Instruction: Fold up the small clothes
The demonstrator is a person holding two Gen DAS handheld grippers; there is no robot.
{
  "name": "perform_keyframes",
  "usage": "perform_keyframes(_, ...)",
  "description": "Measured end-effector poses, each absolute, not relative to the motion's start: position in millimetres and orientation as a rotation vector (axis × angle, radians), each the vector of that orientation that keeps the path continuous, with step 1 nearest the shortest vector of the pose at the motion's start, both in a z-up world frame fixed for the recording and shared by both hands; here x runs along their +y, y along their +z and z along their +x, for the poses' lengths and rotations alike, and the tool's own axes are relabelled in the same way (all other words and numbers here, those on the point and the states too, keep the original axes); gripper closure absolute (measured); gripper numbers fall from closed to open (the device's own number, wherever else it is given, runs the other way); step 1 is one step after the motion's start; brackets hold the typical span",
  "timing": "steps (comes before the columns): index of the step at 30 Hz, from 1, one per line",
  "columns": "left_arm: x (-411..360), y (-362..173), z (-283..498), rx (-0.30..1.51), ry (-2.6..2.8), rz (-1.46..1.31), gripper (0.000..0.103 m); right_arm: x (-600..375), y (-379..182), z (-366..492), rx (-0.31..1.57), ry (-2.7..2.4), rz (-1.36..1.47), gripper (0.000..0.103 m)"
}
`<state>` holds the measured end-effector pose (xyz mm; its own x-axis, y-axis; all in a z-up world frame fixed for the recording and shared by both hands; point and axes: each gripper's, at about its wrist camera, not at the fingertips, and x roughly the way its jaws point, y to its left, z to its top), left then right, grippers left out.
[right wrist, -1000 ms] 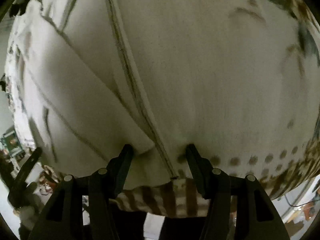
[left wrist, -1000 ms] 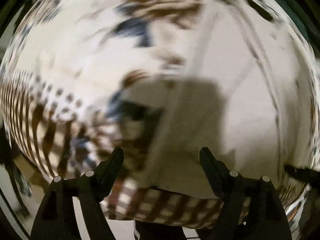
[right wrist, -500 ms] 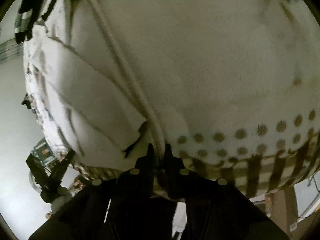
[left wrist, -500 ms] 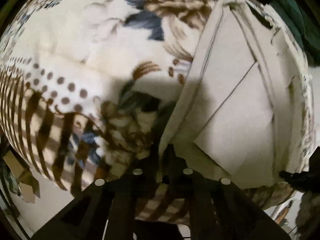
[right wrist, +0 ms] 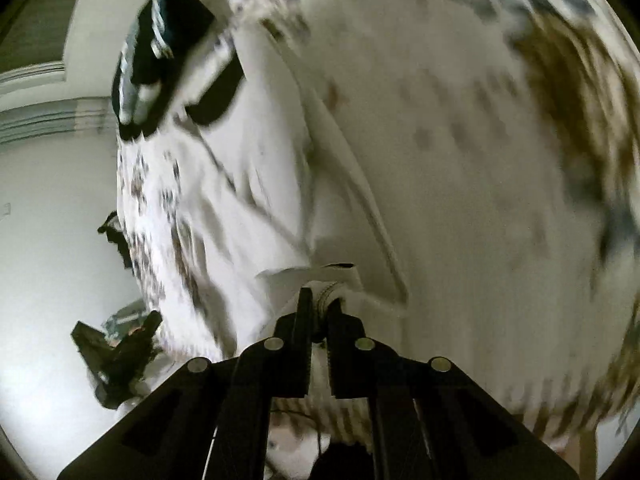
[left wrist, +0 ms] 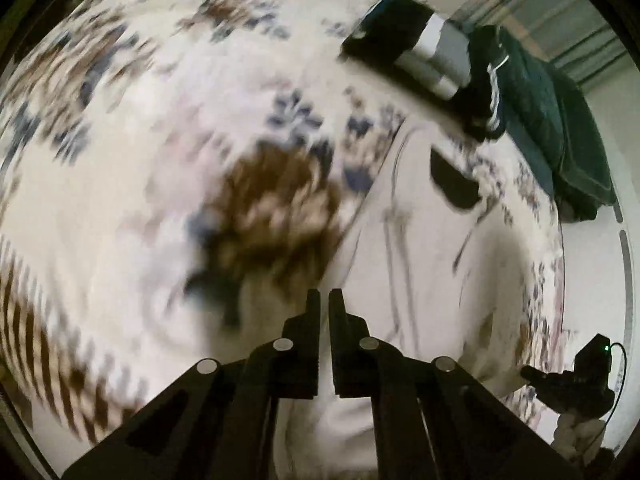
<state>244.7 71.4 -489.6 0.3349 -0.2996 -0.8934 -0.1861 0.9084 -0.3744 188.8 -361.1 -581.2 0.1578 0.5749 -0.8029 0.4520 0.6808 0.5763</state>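
A cream-white garment (left wrist: 424,264) lies on a floral bedspread (left wrist: 120,200). In the left wrist view my left gripper (left wrist: 324,300) is shut on the garment's near edge, with cloth running under the jaws. In the right wrist view the same garment (right wrist: 240,200) shows, and my right gripper (right wrist: 322,300) is shut on a bunched seam of it, lifted a little off the bedspread (right wrist: 480,160). Both views are blurred by motion.
Folded dark clothes with a white stripe (left wrist: 404,44) and a dark green garment (left wrist: 552,128) lie at the far edge of the bed; they also show in the right wrist view (right wrist: 156,52). The other gripper shows at the bed's side (left wrist: 576,384) (right wrist: 116,360).
Both grippers closed from open onto the garment's edge about half a second ago, and both have since lifted and pulled back with the cloth, so more of the bed shows.
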Motion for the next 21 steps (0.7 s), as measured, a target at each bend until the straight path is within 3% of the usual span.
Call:
perform_keyframes(4, 78.6, -512.9, 243.7, 1.344, -0.102, -0.495, 0.098, -364.7, -587.2, 215.2, 1.487, 0.086, 0.905, 0.097)
perform_keyframes(5, 81.3, -518.5, 230.8, 1.370, -0.102, -0.496, 0.092, -361.3, -585.6, 215.2, 1.487, 0.087, 0.883, 0.097)
perform_keyframes(7, 83.7, -532.1, 200.9, 1.430, -0.081, -0.521, 0.061, -357.3, -589.4, 208.6, 1.504, 0.090, 0.868, 0.097)
perform_keyframes(8, 89.4, -549.1, 176.0, 1.474, -0.065, -0.596, 0.040, -353.1, -594.4, 203.7, 1.514, 0.079, 0.870, 0.097)
perform_keyframes(15, 73.8, -615.2, 100.9, 1.572, -0.063, -0.914, 0.040, -346.6, -620.6, 175.9, 1.544, 0.034, 0.879, 0.097)
perform_keyframes(17, 62.6, -615.3, 103.8, 1.554, -0.028, -0.844, 0.047, -346.7, -621.4, 173.9, 1.549, 0.030, 0.869, 0.097)
perform_keyframes(18, 58.5, -612.9, 105.9, 1.558, -0.011, -0.795, 0.079, -346.8, -621.0, 172.8, 1.551, 0.025, 0.865, 0.097)
perform_keyframes(19, 54.4, -610.1, 107.5, 1.559, -0.006, -0.747, 0.098, -346.4, -620.5, 173.9, 1.554, 0.024, 0.861, 0.097)
perform_keyframes(21, 52.8, -600.3, 107.5, 1.540, -0.003, -0.718, 0.101, -346.5, -616.0, 171.6, 1.557, 0.025, 0.854, 0.097)
